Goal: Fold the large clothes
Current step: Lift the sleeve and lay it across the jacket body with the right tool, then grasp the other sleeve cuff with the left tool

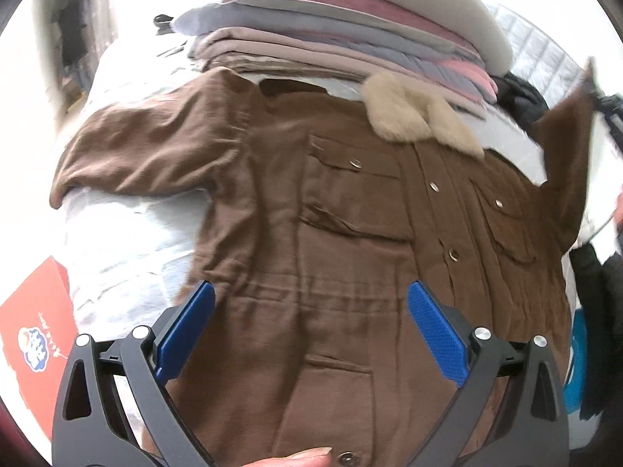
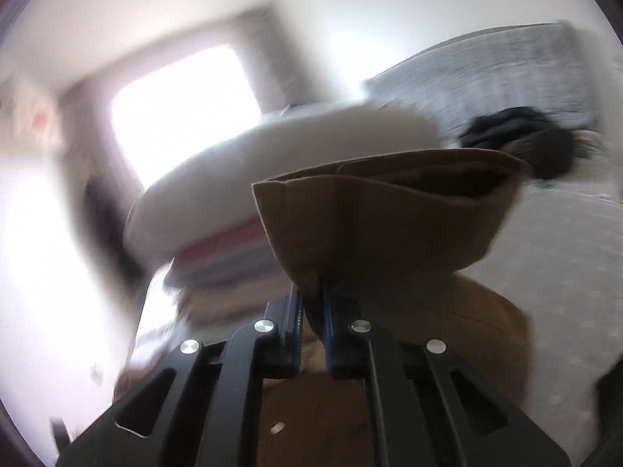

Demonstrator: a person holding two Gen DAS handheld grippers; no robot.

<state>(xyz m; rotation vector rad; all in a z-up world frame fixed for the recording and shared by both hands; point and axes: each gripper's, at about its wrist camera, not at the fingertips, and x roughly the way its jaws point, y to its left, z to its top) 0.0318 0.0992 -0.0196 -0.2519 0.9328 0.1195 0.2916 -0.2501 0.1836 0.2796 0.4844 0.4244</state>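
Left wrist view looks down on a brown coat spread front-up across a bed with a pale sheet. The left hand-held gripper hovers over the coat's lower body with its blue fingers spread wide and nothing between them. The coat's beige fur collar lies toward the far side, next to a stack of folded clothes in grey, pink and tan with a white cushion-like piece on top. One sleeve stretches out flat to the left on the sheet, while the other sleeve is lifted off the bed at the right edge of the frame. Snap buttons run down the placket between two flapped chest pockets. A red box sits at the lower left beside the bed, and dark garments lie beyond the collar. Right wrist view, blurred, shows the right hand-held gripper clamped on the brown sleeve cuff, which stands open above the jaws, raised above the bed. Behind it are the clothes stack, a bright window and a dark bundle near a grey headboard.
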